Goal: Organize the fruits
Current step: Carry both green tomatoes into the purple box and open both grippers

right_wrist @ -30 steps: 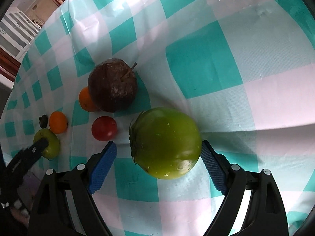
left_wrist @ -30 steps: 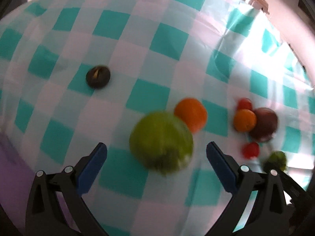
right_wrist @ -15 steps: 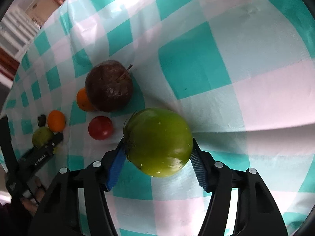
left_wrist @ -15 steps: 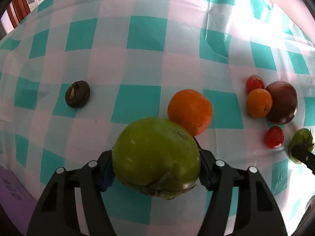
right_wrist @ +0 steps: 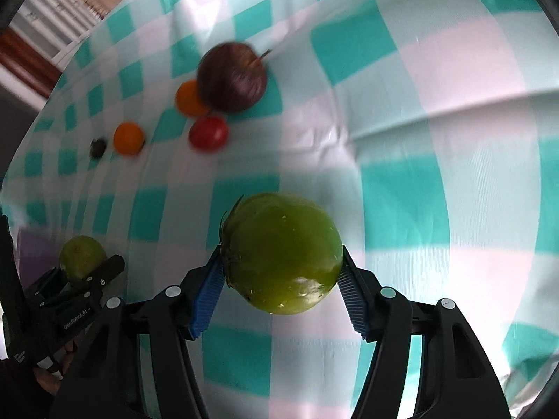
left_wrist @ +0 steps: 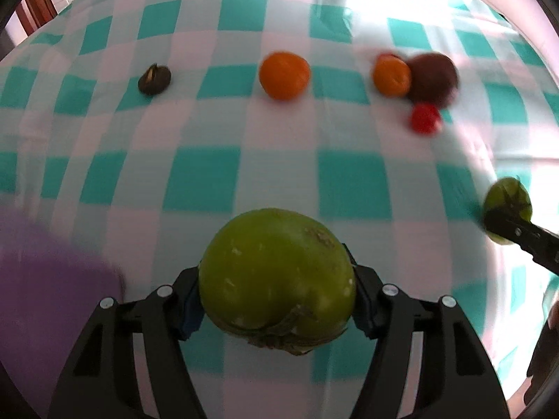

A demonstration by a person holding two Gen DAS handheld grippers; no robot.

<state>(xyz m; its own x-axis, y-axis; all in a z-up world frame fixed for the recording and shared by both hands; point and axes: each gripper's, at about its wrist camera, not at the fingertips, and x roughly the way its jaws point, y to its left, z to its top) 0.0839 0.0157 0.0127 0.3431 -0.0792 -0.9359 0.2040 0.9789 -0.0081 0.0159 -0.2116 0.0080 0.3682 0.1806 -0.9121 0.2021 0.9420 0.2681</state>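
Note:
In the left wrist view my left gripper is shut on a large green fruit, its pads pressed against both sides. My right gripper grips a second green fruit between its blue pads. Each view also shows the other gripper's fruit: far right and lower left. Farther off on the checked cloth lie an orange, a smaller orange, a dark purple fruit, a red tomato and a small dark fruit.
The teal and white checked tablecloth covers the whole table. A purple surface lies at the near left edge. In the right wrist view the same loose fruits run in a row, from the dark purple fruit to the small dark fruit.
Both grippers have gone from open around their green fruits to shut on them. They have since carried the fruits toward the near side, so the loose fruits now sit farther away.

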